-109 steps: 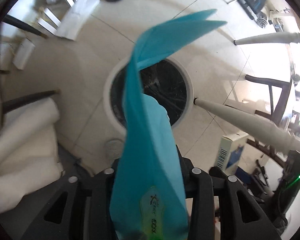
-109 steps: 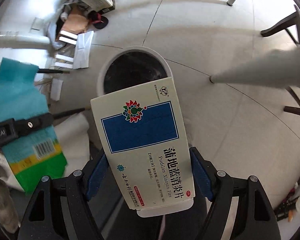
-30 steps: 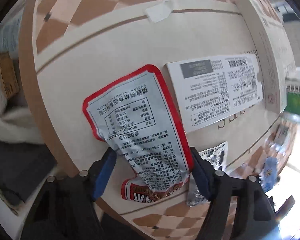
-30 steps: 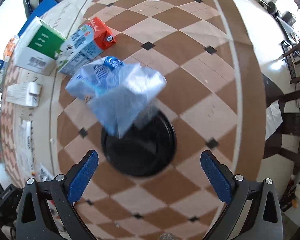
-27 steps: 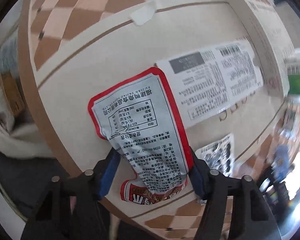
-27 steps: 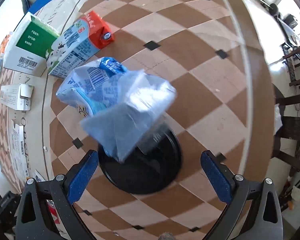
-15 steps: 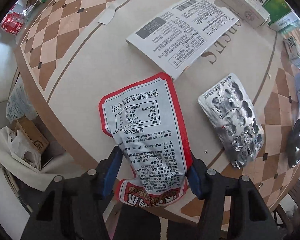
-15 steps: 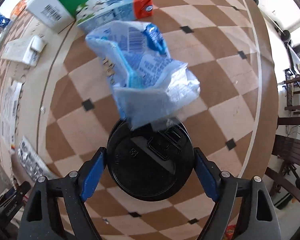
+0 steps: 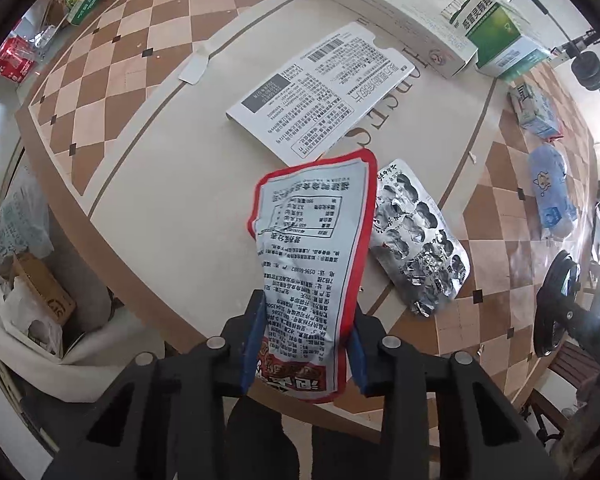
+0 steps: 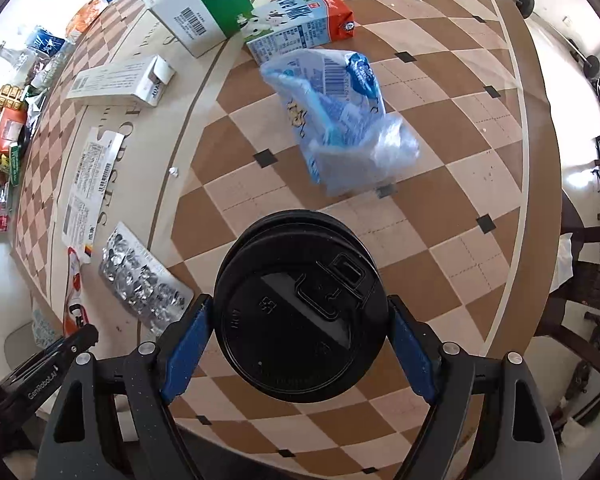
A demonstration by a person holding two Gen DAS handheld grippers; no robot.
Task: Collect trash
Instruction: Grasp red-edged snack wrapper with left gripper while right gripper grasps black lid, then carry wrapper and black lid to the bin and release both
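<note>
Both hands are loaded, so this round of collecting is at the carry stage, with much of the litter not yet touched. The left hand-held gripper [image 9: 303, 350] is clamped on a red-edged snack wrapper [image 9: 312, 256]; the wrapper stands up from the jaws in the lower middle of the left wrist view, lifted off the counter [image 9: 172, 184]. The right hand-held gripper [image 10: 296, 354] has its blue pads pressed to either side of a black cup lid [image 10: 300, 306], which fills the lower middle of the right wrist view. Whether a cup hangs under that lid cannot be told from above.

No bin shows in either view, so neither piece counts as thrown away yet.

What is left is plenty. In the left wrist view an empty pill blister sheet [image 9: 418, 236] lies just right of the wrapper, and a flattened printed box [image 9: 320, 92] sits above it near the frame's centre. In the right wrist view a crumpled blue-and-white plastic bag [image 10: 340, 116] lies above the lid, with a milk carton [image 10: 300, 28] and a green-and-white box [image 10: 204, 4] toward the top, and a long white box [image 10: 120, 80] in the upper left. More small packets crowd the far left edge.

By my reading, two items are in hand and at least six remain on the counter.
</note>
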